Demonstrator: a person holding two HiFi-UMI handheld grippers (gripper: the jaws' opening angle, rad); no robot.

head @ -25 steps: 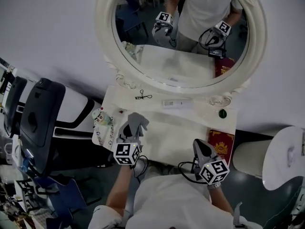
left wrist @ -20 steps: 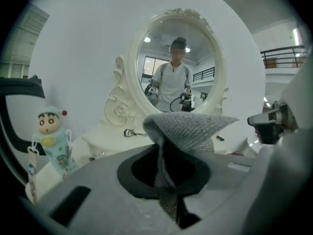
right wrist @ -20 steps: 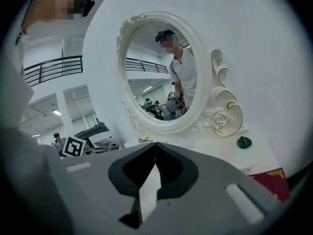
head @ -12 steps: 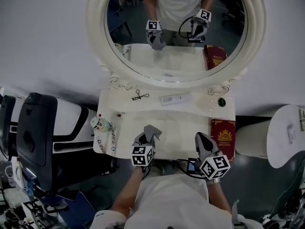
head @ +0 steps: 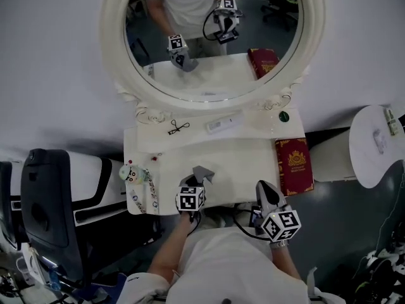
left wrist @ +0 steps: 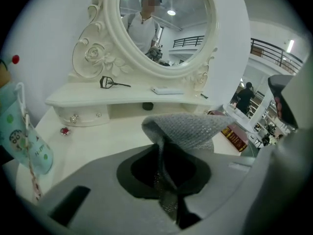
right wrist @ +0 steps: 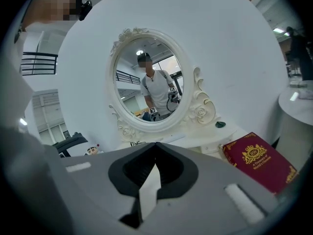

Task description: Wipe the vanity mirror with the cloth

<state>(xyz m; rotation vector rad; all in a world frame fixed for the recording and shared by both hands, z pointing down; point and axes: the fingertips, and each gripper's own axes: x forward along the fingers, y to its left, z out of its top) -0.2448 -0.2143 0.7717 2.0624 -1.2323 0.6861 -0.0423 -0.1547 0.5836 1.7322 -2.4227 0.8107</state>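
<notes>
The oval vanity mirror (head: 215, 37) in its white carved frame stands at the back of the white vanity table (head: 240, 154). It also fills the top of the left gripper view, where the mirror (left wrist: 166, 28) reflects a person. My left gripper (head: 195, 181) hangs low over the table's front edge, shut on a grey cloth (head: 202, 172). The cloth (left wrist: 186, 129) folds up out of the jaws; the jaws have just been opening a little, with the cloth still pinched between them. My right gripper (head: 264, 189) is off the front edge, shut and empty, pointing at the mirror (right wrist: 146, 82).
A red book (head: 294, 165) lies on the table's right end. On the shelf under the mirror are an eyelash curler (head: 176, 128), a white stick-like object (head: 218, 125) and a small green item (head: 284, 116). A toy charm (head: 131, 173) sits at the left edge. A black chair (head: 47, 201) stands left, a round white table (head: 376, 141) right.
My left gripper has come down with the cloth toward the table's front edge. My right gripper has shifted a little. The mirror now sits higher and further left in the head view.
</notes>
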